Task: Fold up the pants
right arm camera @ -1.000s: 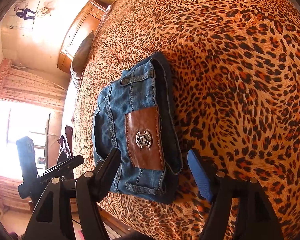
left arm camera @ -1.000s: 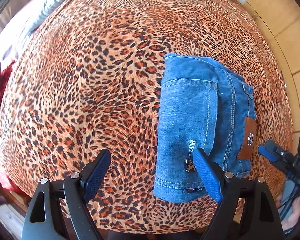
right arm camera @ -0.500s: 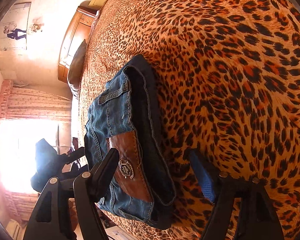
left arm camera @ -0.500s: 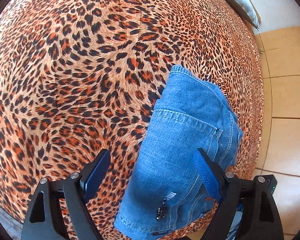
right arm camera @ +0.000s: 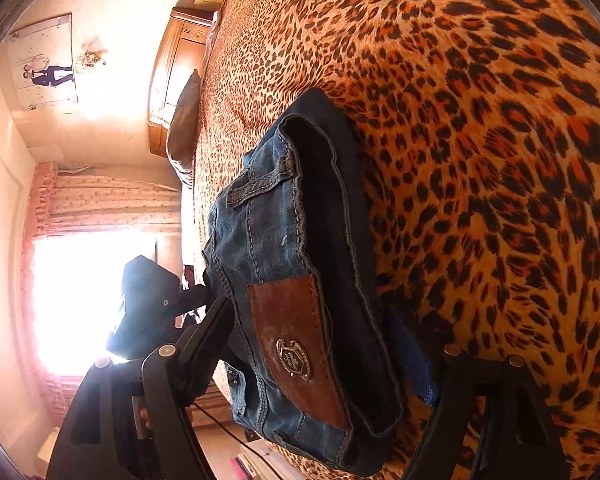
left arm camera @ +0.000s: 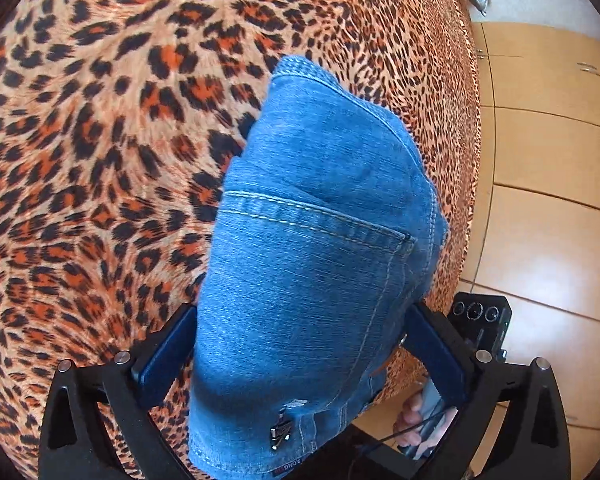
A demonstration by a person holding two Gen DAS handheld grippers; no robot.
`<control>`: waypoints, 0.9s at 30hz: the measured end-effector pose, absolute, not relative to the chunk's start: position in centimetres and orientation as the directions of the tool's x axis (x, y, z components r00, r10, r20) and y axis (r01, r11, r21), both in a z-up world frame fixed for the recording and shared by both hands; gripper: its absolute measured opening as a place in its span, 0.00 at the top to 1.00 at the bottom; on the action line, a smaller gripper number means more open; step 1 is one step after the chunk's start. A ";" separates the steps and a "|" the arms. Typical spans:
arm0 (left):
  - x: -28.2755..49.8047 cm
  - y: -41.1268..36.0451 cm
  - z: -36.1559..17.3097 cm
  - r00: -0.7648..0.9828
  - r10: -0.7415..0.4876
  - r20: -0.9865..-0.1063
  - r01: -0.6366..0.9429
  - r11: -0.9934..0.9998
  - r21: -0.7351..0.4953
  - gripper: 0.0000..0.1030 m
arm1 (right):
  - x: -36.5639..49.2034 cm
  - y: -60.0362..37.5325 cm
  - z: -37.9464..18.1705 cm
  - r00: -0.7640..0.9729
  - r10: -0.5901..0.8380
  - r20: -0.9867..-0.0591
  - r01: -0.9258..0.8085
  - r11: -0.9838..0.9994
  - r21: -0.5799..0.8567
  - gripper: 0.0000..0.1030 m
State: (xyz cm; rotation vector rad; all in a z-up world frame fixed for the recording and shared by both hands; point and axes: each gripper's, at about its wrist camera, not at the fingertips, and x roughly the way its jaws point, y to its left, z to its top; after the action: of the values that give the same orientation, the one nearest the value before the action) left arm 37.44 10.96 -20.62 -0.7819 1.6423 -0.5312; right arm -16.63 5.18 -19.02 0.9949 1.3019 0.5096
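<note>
Blue jeans (left arm camera: 316, 240) lie folded into a thick bundle on the leopard-print bed cover (left arm camera: 100, 160). My left gripper (left arm camera: 300, 352) is open, its two jaws on either side of the bundle's near end, back pocket up. In the right wrist view the jeans (right arm camera: 300, 260) show their waistband and a brown leather patch (right arm camera: 296, 340). My right gripper (right arm camera: 320, 344) is open, jaws on either side of the waistband end. The right-hand pad is partly hidden behind the denim.
The bed edge runs close on the right of the left wrist view, with tan floor tiles (left arm camera: 548, 160) beyond. A wooden headboard (right arm camera: 172, 80), a dark pillow (right arm camera: 184, 120) and a bright curtained window (right arm camera: 84, 288) show in the right wrist view.
Both grippers have moved forward and down over the ends of the jeans bundle, which now lies between each pair of jaws. The bundle has stayed in place.
</note>
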 end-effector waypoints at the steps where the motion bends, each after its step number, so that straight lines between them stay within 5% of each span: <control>1: 37.6 10.5 -20.8 -0.103 -0.738 -0.667 -0.199 0.672 -0.713 0.01 | -16.7 5.1 -19.2 0.255 0.800 -0.542 0.215 0.500 0.839 0.23; 5: 38.0 9.1 -21.1 -0.129 -0.737 -0.664 -0.158 0.676 -0.719 0.01 | -16.7 5.5 -18.9 0.266 0.781 -0.565 0.199 0.528 0.825 0.26; 9: 37.8 8.3 -20.7 -0.129 -0.725 -0.677 -0.140 0.689 -0.711 0.05 | -16.8 8.2 -16.8 0.213 0.697 -0.685 0.078 0.687 0.723 0.47; 11: 37.7 8.1 -20.4 -0.130 -0.691 -0.711 -0.133 0.723 -0.678 0.15 | -16.6 8.5 -16.7 0.200 0.658 -0.726 0.077 0.728 0.681 0.57; 13: 37.1 8.2 -19.3 -0.119 -0.653 -0.748 -0.098 0.757 -0.646 0.39 | -16.7 8.8 -15.7 0.213 0.647 -0.732 0.066 0.738 0.671 0.66; 18: 36.0 8.7 -16.5 -0.074 -0.640 -0.764 -0.033 0.768 -0.640 0.57 | -17.4 11.3 -11.9 0.233 0.615 -0.753 -0.034 0.779 0.626 0.72; 27: 35.7 17.9 -8.9 0.118 -0.618 -0.777 0.032 0.785 -0.619 0.51 | -15.0 20.3 -6.0 0.303 0.684 -0.663 -0.147 0.721 0.677 0.71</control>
State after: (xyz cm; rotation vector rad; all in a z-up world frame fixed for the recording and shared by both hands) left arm 35.72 17.90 -8.95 -0.5213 1.3836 -0.5080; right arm -15.04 20.25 -6.03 0.5564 1.1386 0.5901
